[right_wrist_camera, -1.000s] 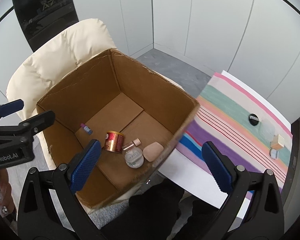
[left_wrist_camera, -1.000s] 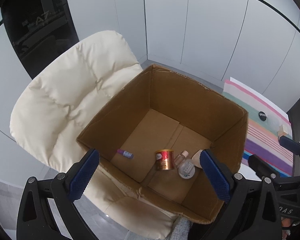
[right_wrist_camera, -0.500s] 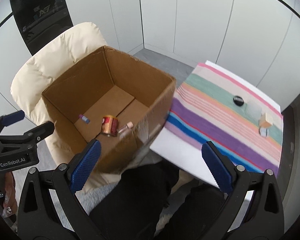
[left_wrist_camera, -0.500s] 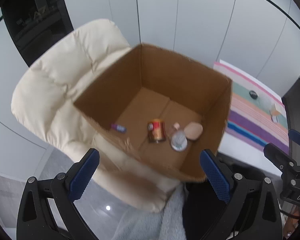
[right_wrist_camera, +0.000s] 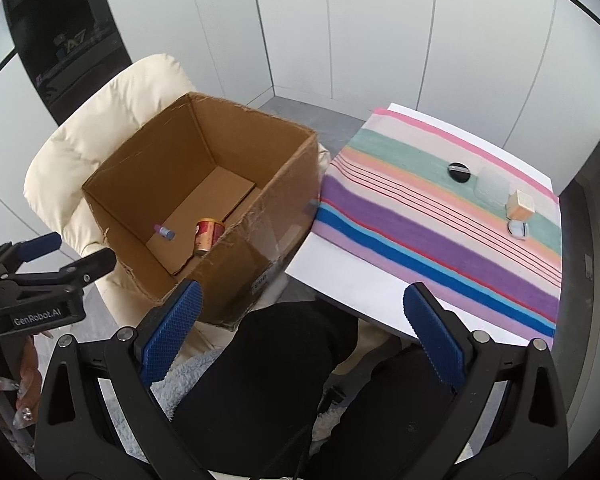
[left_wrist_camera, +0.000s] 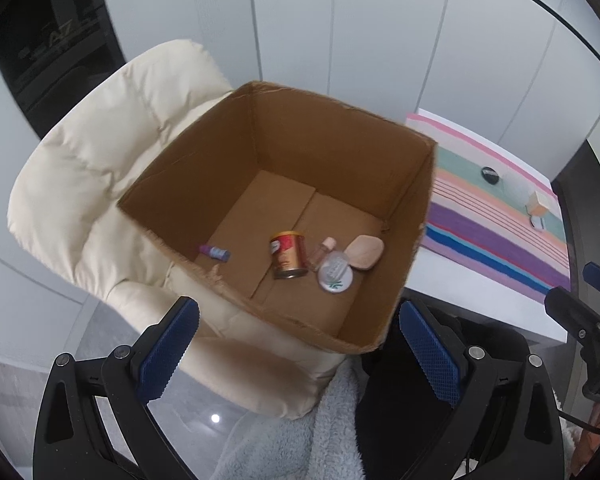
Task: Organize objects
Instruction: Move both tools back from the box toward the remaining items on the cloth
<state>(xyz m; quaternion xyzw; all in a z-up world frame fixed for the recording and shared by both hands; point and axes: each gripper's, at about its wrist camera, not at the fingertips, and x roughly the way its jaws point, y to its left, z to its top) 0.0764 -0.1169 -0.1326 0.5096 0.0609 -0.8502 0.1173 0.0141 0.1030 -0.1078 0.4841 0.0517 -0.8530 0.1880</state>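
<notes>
Cardboard box on the cream armchair fills our left view: red can, purple tube, round jar and beige compact inside, our left gripper spread empty. Over to our right: right gripper splayed empty, black disc and wooden cube on the striped cloth.

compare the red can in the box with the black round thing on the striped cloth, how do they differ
The red can lies on its side on the floor of the cardboard box; the black round thing sits flat on the striped cloth. The can is a tall red and gold cylinder, the black one a low disc. The can has other items right beside it; the disc sits apart. Both are round.
</notes>
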